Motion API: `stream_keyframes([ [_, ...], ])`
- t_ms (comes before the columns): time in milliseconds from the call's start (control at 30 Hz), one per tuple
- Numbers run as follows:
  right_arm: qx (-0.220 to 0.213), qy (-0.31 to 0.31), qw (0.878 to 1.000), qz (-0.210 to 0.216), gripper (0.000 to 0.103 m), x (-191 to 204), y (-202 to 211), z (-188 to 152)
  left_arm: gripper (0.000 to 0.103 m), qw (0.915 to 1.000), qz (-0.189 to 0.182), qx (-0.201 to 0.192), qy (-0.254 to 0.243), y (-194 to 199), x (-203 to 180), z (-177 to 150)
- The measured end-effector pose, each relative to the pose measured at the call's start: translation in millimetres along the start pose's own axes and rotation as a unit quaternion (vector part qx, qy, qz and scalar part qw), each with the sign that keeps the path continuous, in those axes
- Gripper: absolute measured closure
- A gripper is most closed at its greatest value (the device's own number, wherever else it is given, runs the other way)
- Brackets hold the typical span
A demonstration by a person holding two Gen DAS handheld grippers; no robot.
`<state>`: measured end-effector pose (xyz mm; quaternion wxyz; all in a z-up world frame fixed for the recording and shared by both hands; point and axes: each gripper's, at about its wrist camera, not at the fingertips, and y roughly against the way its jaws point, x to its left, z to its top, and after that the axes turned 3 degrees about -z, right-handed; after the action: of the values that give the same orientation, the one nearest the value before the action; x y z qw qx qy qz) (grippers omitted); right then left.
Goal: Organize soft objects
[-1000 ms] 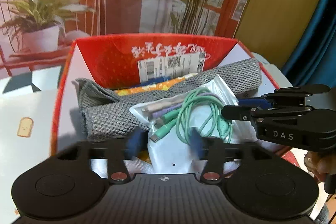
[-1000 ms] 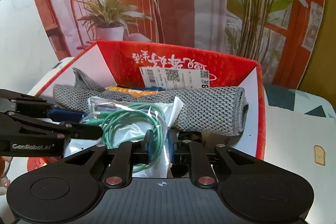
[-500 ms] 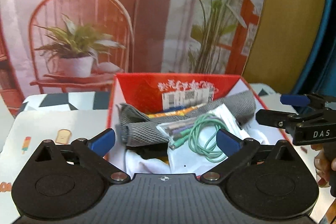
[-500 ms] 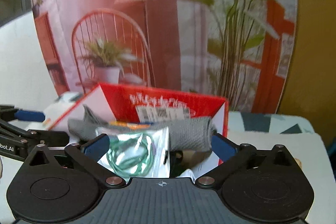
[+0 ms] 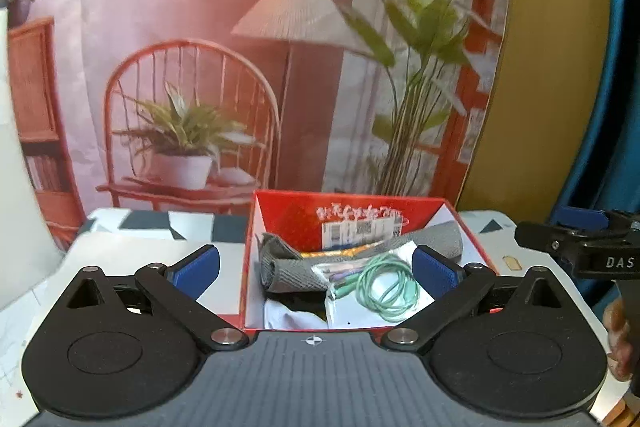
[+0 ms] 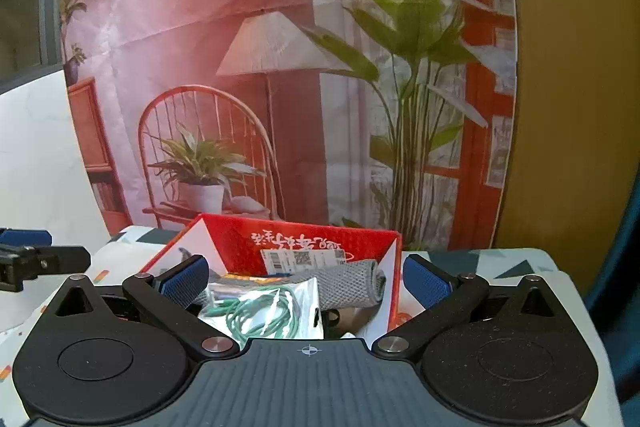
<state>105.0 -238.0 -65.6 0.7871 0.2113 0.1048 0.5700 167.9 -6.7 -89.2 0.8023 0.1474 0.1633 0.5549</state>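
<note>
1. Red cardboard box (image 5: 362,215), one only, stands open on the tabletop (image 5: 132,243), its inner walls white and a white shipping label (image 5: 360,230) stuck on its far inner wall.
2. One grey knitted cloth (image 5: 288,277) lies rolled across the box, from the left side to the far right corner.
3. One clear plastic bag (image 5: 400,255) rests on top of that cloth toward the near side; inside it sits one coil of green cable (image 5: 386,285) with a few plugs beside it, though the blur leaves their exact count unclear.
4. One orange patterned item (image 5: 340,253) peeks out behind the cloth, and something white (image 5: 288,313) lies at the bottom near the front wall.
5. Left hand-held gripper (image 5: 316,267): its two blue pads are spread to full width with nothing between them; the box shows in the gap, well beyond the fingertips.
6. Right hand-held gripper (image 6: 304,279): likewise wide open and empty, held above the near edge of the box.
7. Each hand-held gripper appears at the edge of the other's view, and part of a hand (image 5: 618,339) shows at the right border of the left wrist view.
8. One printed backdrop (image 5: 208,39) hangs behind the tabletop, showing one chair, one lamp and potted plants.
</note>
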Motion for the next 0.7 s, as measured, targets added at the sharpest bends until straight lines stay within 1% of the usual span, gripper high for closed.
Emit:
stream_keyframes([
  [200,-0.018,-0.006,1.0,-0.009,0.0,6.6,39.2,5.9,0.0,0.9998,0.004,-0.018,0.002,36.5,-13.3,0.0],
  [333,-0.031,-0.01,0.999,-0.016,0.0,8.0,67.6,8.5,0.0,0.9993,0.024,-0.03,0.0,61.3,-22.6,-1.9],
  [500,-0.05,-0.01,0.998,-0.026,0.0,10.2,104.6,11.2,0.0,0.9986,0.036,-0.038,0.009,88.6,-28.2,-7.0],
  [600,-0.06,-0.006,0.998,-0.028,0.0,11.9,124.0,11.0,0.0,0.9969,0.064,-0.044,-0.015,98.5,-37.0,-8.1],
  [667,-0.064,-0.005,0.997,-0.029,0.0,12.5,134.5,10.6,0.0,0.9943,0.084,-0.057,-0.034,107.0,-44.8,-4.8],
  [700,-0.067,-0.005,0.997,-0.03,0.0,13.0,139.4,10.2,0.0,0.9934,0.087,-0.065,-0.039,112.2,-47.6,-1.8],
])
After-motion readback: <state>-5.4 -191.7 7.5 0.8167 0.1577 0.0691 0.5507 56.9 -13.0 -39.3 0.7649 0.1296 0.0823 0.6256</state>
